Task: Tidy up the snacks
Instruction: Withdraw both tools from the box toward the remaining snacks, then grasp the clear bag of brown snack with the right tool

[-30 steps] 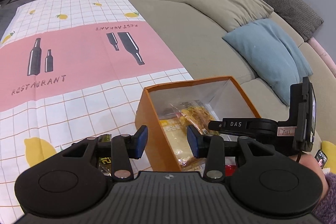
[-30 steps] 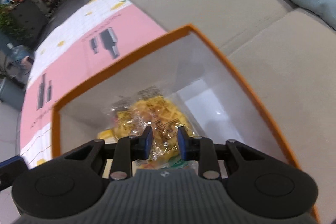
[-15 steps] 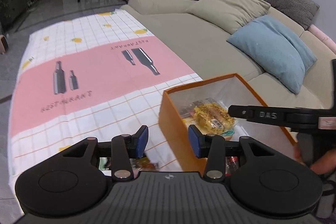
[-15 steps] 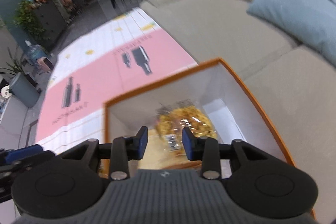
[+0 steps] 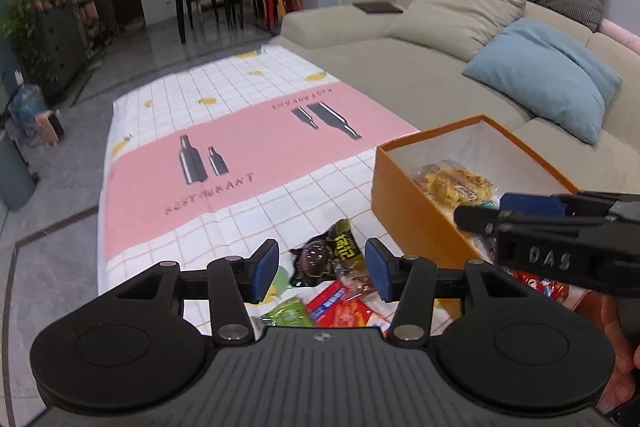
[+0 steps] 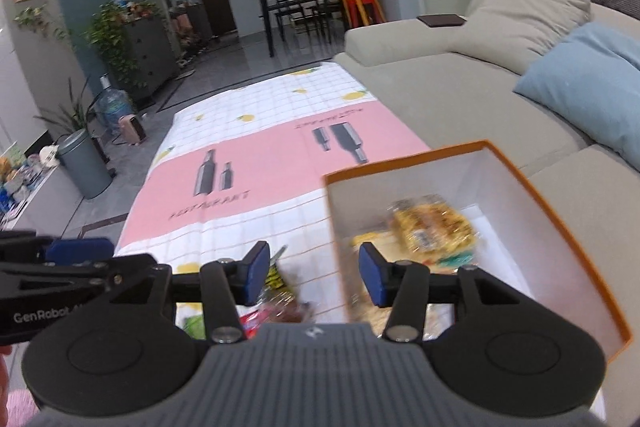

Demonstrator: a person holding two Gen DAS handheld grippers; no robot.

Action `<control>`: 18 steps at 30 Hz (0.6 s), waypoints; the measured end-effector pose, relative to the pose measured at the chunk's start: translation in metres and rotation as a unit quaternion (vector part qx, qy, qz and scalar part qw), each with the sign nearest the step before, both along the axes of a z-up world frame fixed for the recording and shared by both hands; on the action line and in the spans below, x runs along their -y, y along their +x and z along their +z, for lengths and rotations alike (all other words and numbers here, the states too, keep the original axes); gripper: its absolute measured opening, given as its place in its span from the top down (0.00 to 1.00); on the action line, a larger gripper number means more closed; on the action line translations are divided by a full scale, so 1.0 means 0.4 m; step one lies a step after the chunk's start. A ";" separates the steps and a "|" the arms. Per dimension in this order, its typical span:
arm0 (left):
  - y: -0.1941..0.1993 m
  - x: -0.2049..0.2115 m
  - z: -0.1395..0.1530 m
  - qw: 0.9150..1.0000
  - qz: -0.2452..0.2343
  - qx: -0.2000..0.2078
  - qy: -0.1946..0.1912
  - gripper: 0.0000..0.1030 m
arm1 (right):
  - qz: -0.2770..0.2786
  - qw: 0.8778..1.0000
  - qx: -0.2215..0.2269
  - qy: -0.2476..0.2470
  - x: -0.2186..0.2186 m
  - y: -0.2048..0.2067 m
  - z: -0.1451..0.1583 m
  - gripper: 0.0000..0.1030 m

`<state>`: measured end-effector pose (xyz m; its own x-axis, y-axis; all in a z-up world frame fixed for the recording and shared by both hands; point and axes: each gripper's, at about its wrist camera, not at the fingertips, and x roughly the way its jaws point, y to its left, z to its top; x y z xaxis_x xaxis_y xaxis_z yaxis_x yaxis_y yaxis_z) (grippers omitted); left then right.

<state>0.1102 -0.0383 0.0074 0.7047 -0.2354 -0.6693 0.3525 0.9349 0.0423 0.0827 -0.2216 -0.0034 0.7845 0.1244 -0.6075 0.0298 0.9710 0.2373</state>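
The tablecloth [image 5: 248, 151] carries the word "RESTAURANT" under two printed bottles, and the same word again upside down at its far side — partly creased there. In the left wrist view the right gripper [image 5: 560, 247] bears the raised letters "DAS". In the right wrist view the left gripper [image 6: 60, 299] reads "GenRobot" — the rest is cut off. Print on the snack packets is too small to read.
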 end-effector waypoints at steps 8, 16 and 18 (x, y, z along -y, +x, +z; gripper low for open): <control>-0.042 -0.104 -0.067 0.997 0.060 -0.048 -0.009 0.41 | 0.037 0.999 0.014 -0.031 -0.115 -0.078 -0.041 0.51; -0.069 -0.152 -0.146 0.995 0.064 -0.064 -0.032 0.36 | 0.082 0.992 -0.001 -0.092 -0.217 -0.102 -0.118 0.51; -0.066 -0.161 -0.162 0.995 0.058 -0.068 -0.038 0.36 | 0.087 0.991 -0.016 -0.100 -0.225 -0.092 -0.142 0.51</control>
